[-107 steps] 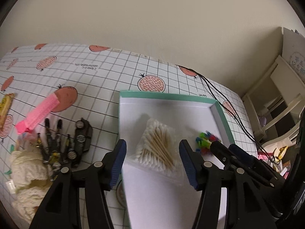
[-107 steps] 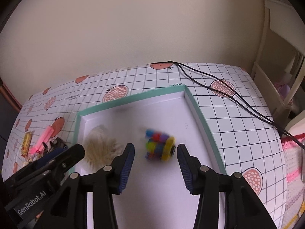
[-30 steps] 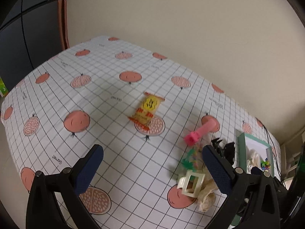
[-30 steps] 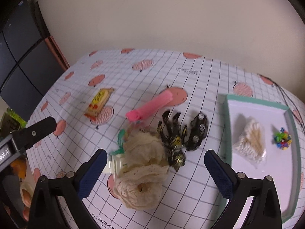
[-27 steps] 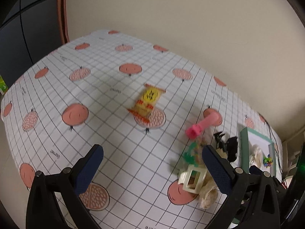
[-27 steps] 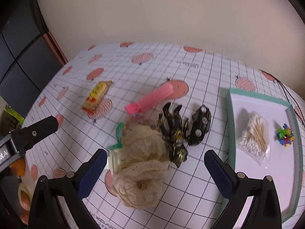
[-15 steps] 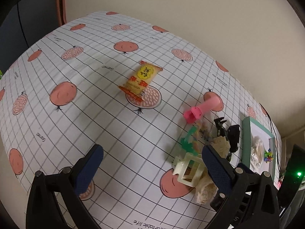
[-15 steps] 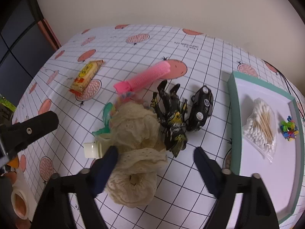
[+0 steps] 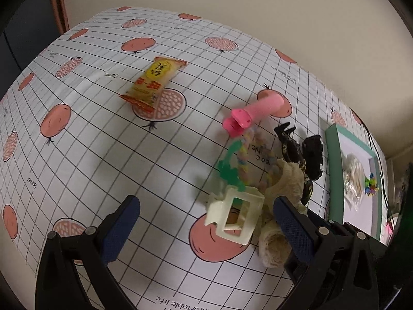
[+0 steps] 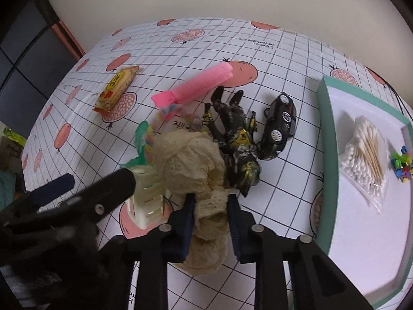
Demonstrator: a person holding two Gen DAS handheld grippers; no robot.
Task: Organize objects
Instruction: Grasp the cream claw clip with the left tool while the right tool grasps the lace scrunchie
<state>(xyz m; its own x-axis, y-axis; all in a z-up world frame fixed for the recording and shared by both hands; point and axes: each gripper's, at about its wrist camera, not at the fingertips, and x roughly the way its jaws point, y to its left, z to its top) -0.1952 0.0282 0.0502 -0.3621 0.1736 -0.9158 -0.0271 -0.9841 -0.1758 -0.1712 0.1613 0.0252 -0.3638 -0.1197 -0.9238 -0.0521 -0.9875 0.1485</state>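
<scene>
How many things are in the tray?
2: a bag of cotton swabs in the tray's middle, and a small colourful cluster near its right wall. Part of the tray lies out of view.

Both tools share one build: the left tongs and the right tongs are matte black plastic, each with two angular arms ending in dark blue, finely textured pads. A round silver screw head sits on each arm just behind its pad, with a second one farther back. No hand or sleeve shows in either view.
</scene>
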